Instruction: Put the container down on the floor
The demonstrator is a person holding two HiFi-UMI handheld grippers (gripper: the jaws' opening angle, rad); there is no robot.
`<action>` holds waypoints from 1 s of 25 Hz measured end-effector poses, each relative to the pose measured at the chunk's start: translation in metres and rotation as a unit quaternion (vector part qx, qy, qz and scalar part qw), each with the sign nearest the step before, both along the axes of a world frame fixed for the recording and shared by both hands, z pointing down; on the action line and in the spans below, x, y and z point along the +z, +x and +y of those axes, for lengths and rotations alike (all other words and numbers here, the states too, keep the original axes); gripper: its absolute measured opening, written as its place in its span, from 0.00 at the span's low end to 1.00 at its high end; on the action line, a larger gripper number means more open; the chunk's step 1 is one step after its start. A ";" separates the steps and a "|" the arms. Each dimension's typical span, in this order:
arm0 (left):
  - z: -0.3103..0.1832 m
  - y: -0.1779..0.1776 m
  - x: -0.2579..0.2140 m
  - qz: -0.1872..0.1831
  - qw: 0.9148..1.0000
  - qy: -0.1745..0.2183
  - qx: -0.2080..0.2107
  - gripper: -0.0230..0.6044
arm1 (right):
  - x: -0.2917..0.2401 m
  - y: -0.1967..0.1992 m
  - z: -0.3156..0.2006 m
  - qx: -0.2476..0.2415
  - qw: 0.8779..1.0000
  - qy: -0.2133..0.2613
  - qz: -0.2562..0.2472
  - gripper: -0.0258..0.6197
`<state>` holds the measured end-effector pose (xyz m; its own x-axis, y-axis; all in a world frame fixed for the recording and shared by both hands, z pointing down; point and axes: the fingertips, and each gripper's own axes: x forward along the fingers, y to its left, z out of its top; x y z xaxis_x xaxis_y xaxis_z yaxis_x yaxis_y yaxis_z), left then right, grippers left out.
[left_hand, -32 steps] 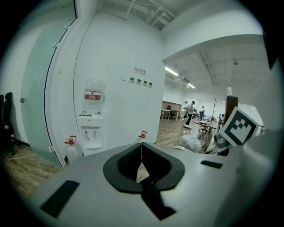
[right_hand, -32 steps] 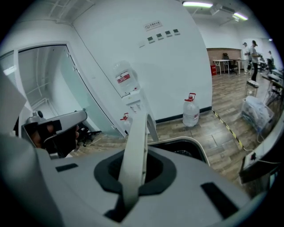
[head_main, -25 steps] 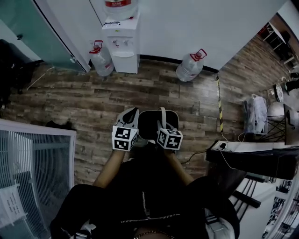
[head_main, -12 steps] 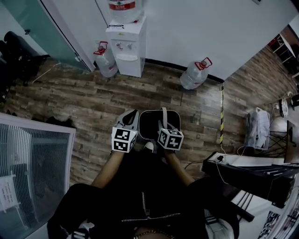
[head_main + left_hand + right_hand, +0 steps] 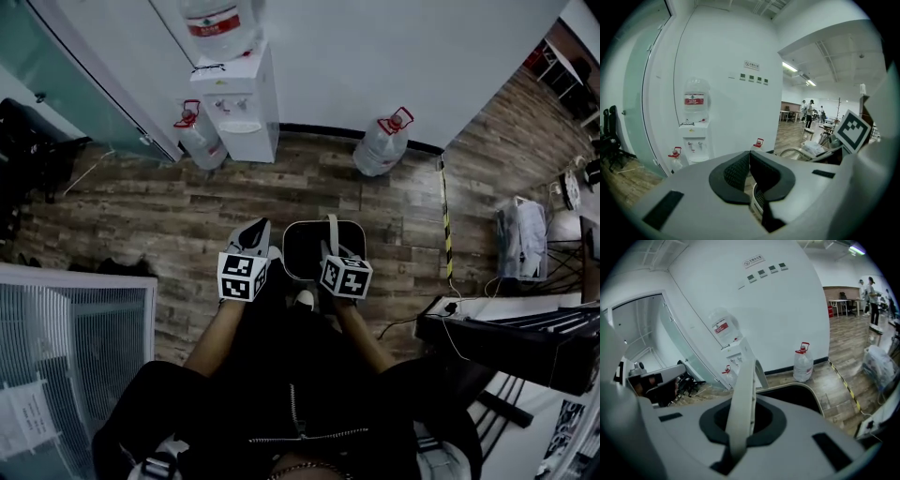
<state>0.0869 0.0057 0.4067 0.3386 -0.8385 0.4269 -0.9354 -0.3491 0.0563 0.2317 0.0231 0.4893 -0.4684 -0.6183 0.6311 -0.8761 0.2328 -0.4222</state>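
Black container (image 5: 323,251) with pale rim, aloft over the wooden floor (image 5: 131,202), just ahead of the person's legs; not yet set down. Hung by its pale handle (image 5: 742,399), clamped in the jaws of the right gripper (image 5: 330,246). Left gripper (image 5: 256,232) just beside the container's left wall, apart from it, jaws narrow, nothing between. Farther off, water dispenser (image 5: 236,98) against the far wall. Judged: carrying step in hand. Next: lower level until the base sits on the boards, then release the handle.
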 end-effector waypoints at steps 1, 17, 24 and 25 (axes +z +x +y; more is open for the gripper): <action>-0.005 0.001 -0.001 0.001 1.000 0.002 0.003 0.06 | 0.002 0.002 -0.003 0.002 1.000 -0.001 0.003 0.06; -0.109 -0.050 0.013 0.030 1.000 0.004 -0.003 0.06 | 0.032 -0.036 -0.088 -0.008 0.998 -0.043 0.034 0.06; -0.159 -0.101 0.007 0.039 0.999 0.022 -0.028 0.06 | 0.028 -0.089 -0.146 -0.026 0.999 -0.028 0.022 0.06; -0.166 -0.109 0.007 0.043 0.998 0.023 -0.032 0.06 | 0.027 -0.098 -0.154 -0.029 0.999 -0.026 0.022 0.06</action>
